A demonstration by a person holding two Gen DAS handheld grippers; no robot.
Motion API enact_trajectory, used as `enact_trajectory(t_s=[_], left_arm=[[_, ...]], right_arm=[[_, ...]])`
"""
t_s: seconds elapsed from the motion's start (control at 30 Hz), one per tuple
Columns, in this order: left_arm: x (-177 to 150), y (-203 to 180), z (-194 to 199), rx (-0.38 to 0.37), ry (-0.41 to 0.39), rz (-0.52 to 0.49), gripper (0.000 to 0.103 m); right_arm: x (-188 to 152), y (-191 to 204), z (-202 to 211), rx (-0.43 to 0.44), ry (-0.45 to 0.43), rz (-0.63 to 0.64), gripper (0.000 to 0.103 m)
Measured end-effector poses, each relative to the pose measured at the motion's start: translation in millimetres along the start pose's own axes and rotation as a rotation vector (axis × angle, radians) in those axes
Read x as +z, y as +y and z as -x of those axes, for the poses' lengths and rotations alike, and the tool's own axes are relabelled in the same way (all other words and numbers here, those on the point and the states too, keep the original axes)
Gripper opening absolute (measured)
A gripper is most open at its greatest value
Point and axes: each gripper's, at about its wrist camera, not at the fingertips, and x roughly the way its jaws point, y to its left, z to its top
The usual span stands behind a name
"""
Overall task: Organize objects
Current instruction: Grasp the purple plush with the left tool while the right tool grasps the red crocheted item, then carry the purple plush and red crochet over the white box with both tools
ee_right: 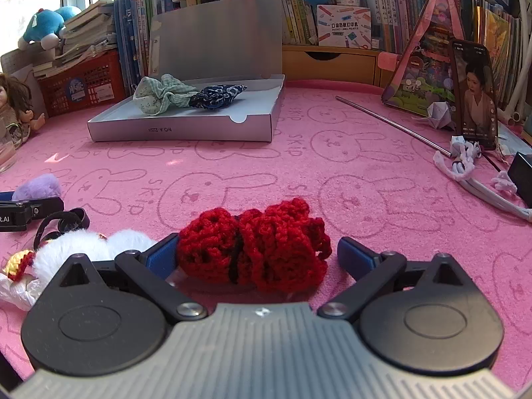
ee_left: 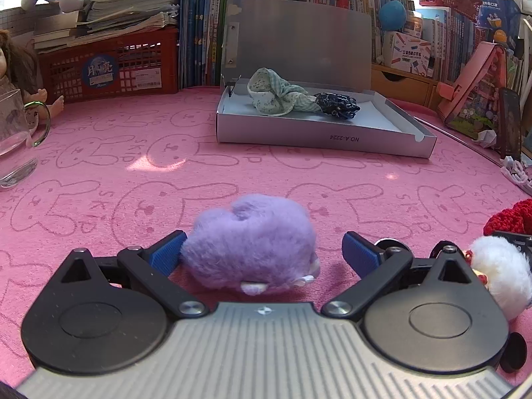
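Note:
My left gripper (ee_left: 264, 254) is open around a fluffy purple scrunchie (ee_left: 249, 252) lying on the pink mat; its left pad touches it, the right pad stands apart. My right gripper (ee_right: 259, 254) is open around a red crocheted scrunchie (ee_right: 256, 249) on the mat, left pad touching, right pad clear. An open grey box (ee_left: 319, 136) at the back holds a green checked scrunchie (ee_left: 276, 98) and a dark blue one (ee_left: 337, 104). The box also shows in the right wrist view (ee_right: 179, 131). A white fluffy scrunchie (ee_left: 498, 272) lies between the grippers.
A glass mug (ee_left: 16, 139) and a doll (ee_right: 13, 106) stand at the left. A red basket (ee_left: 109, 66) and books line the back. A phone (ee_right: 477, 94), a metal rod (ee_right: 392, 123) and white cords (ee_right: 465, 163) lie at the right.

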Motion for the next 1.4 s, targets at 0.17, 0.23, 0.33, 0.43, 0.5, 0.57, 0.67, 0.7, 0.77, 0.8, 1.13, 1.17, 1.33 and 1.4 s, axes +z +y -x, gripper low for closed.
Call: enact_trajectory(t_s=[0.17,0.23,0.33,0.43,0.5,0.57,0.67,0.7,0.77,0.8,1.13,1.17,1.33,1.4], left_arm=[[-0.3,-1.2,4.3,-0.006,-0.01,0.003,0.087],[-0.1,-1.3,5.4,-0.008,-0.012,0.006,0.081],[1.1,-0.5,7.3,-0.025,-0.01,0.025,0.078],[1.7,-1.8,9.0,-0.046,-0.012,0.027,0.078],[2.0,-4.3,10.0,-0.052,-0.014,0.021,0.078],[3.1,-6.7,10.3,-0.058,-0.017,0.018,0.078],[5.3,-8.2,10.6,-0.062,-0.019,0.02,0.078],[6.3,-8.6,10.8,-0.064,-0.02,0.021,0.078],[8.7,-9.3,11.4,-0.067,-0.024,0.021,0.078],[9.8,-9.5,11.5,-0.068,-0.027,0.02,0.078],[23.4,-11.7,11.2,-0.081,-0.043,0.016,0.078],[25.0,-11.5,10.8,-0.083,-0.044,0.017,0.078],[34.3,-10.5,6.9,-0.095,-0.036,0.024,0.078],[38.2,-9.4,5.1,-0.099,-0.032,0.028,0.078]], right_arm=[[-1.8,2.7,3.7,0.011,-0.008,0.007,0.094],[-2.1,3.9,4.9,0.016,-0.01,0.008,0.09],[-2.3,5.6,6.5,0.022,-0.01,0.002,0.085],[-1.9,6.5,7.8,0.034,-0.011,-0.006,0.078],[-1.6,7.1,8.7,0.038,-0.014,-0.009,0.076],[-0.3,6.6,9.3,0.044,-0.016,-0.021,0.074],[3.1,4.0,9.6,0.051,-0.019,-0.045,0.073],[5.0,2.7,10.0,0.051,-0.024,-0.053,0.073],[8.0,1.6,10.9,0.05,-0.031,-0.057,0.073],[9.5,1.4,11.4,0.046,-0.036,-0.057,0.073],[23.7,-0.3,12.3,0.036,-0.058,-0.065,0.074],[25.5,-0.1,12.5,0.035,-0.061,-0.065,0.074],[36.1,1.4,10.8,0.032,-0.07,-0.057,0.074],[41.6,1.7,9.7,0.031,-0.075,-0.054,0.074]])
